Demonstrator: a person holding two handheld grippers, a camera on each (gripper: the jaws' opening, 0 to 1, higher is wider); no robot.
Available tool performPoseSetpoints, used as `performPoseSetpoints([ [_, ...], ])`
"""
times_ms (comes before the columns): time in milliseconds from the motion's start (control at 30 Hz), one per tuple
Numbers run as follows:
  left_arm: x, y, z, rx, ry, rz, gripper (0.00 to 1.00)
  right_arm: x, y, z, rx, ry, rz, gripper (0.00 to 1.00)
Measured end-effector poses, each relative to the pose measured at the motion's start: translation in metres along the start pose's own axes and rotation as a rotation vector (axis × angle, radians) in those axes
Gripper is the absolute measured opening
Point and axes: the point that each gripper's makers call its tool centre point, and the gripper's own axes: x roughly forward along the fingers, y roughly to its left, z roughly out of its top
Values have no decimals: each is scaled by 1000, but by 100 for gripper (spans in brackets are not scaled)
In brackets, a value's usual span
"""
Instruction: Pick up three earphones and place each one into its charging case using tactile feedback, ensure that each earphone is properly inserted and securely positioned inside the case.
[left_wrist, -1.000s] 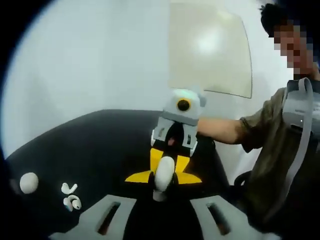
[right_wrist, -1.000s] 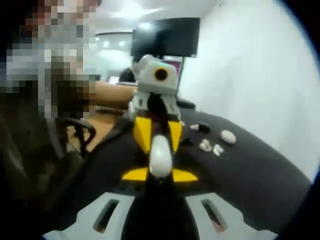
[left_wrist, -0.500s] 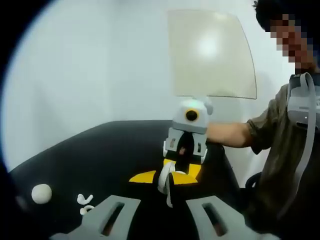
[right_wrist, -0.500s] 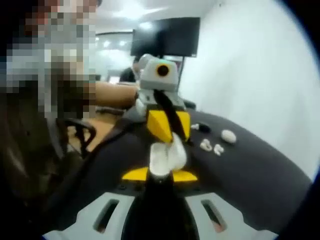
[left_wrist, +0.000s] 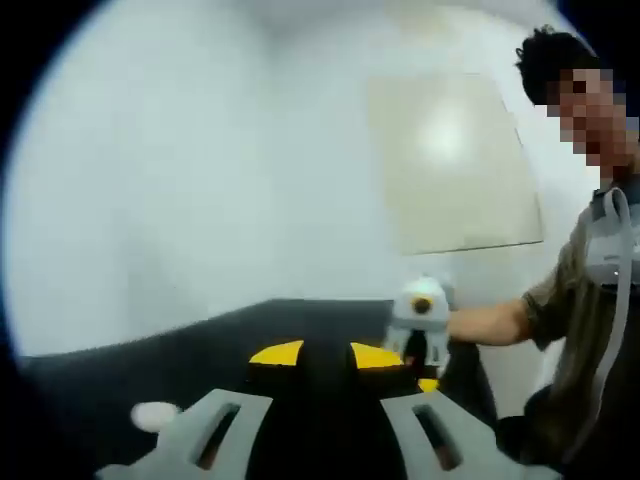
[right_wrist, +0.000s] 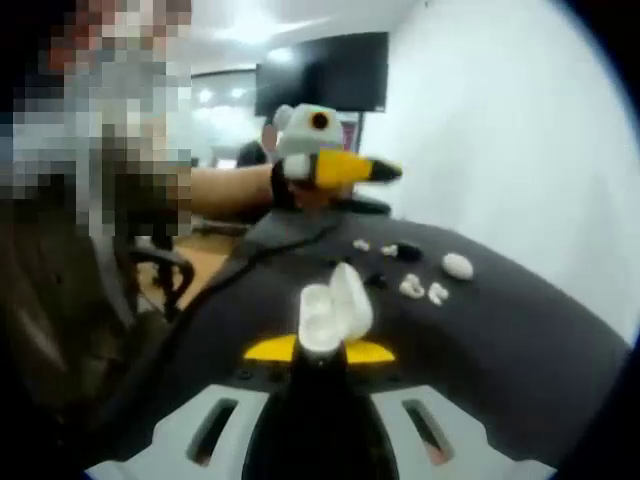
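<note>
White case (right_wrist: 330, 318) sits lower centre of the right gripper view, lid flipped open and leaning right, clamped between the right gripper's (right_wrist: 320, 352) yellow-tipped jaws, which are closed tight on its lower half. Can't tell if anything is seated inside it.

Black table (right_wrist: 520, 340) fills the lower right of that view. On it, right of centre: two loose white earbuds (right_wrist: 423, 291) just beside each other, a closed white case (right_wrist: 457, 267) a bit further up-right, a dark case (right_wrist: 405, 253) above the earbuds, plus a small white bit (right_wrist: 362, 245) left of that; too blurred to identify.

Left gripper (right_wrist: 340, 168) shows upper centre of the right gripper view, tilted so its yellow jaws point right, well apart from the held case. Jaws look close together from here.

Left gripper view: own left gripper (left_wrist: 325, 354) yellow tips at lower centre with a clear gap between them, nothing held. Right gripper (left_wrist: 424, 335) is right of centre, small, held by a person's bare forearm (left_wrist: 490, 322) coming in from the right. White blob (left_wrist: 153, 415) on the table (left_wrist: 150, 365) at lower left, too blurred to name. Pale panel (left_wrist: 455, 165) on the wall at upper right.
</note>
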Motion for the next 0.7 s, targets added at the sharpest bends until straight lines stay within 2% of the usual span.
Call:
performPoseSetpoints([
  [33, -13, 15, 5, 10, 2, 54, 14, 0, 0, 0, 0, 0, 0, 17],
  [133, -44, 39, 6, 34, 37, 159, 14, 0, 0, 0, 2, -2, 1, 17],
  [233, -75, 60, -7, 59, 124, 253, 13, 0, 0, 0, 8, -2, 1, 17],
  [333, -105, 79, -33, 57, 242, 334, 10, 0, 0, 0, 8, -4, 1, 17],
  [433, -121, 84, -53, 62, 325, 363, 11, 0, 0, 0, 10, -4, 1, 17],
  [500, -126, 82, -66, 58, 374, 360, 11, 0, 0, 0, 8, -4, 1, 17],
  [633, -122, 69, -90, 108, 471, 324, 13, -2, 0, -1, 10, -5, 0, 17],
  [700, -119, 65, -101, 146, 515, 329, 13, -2, 0, -1, 9, -5, -1, 17],
])
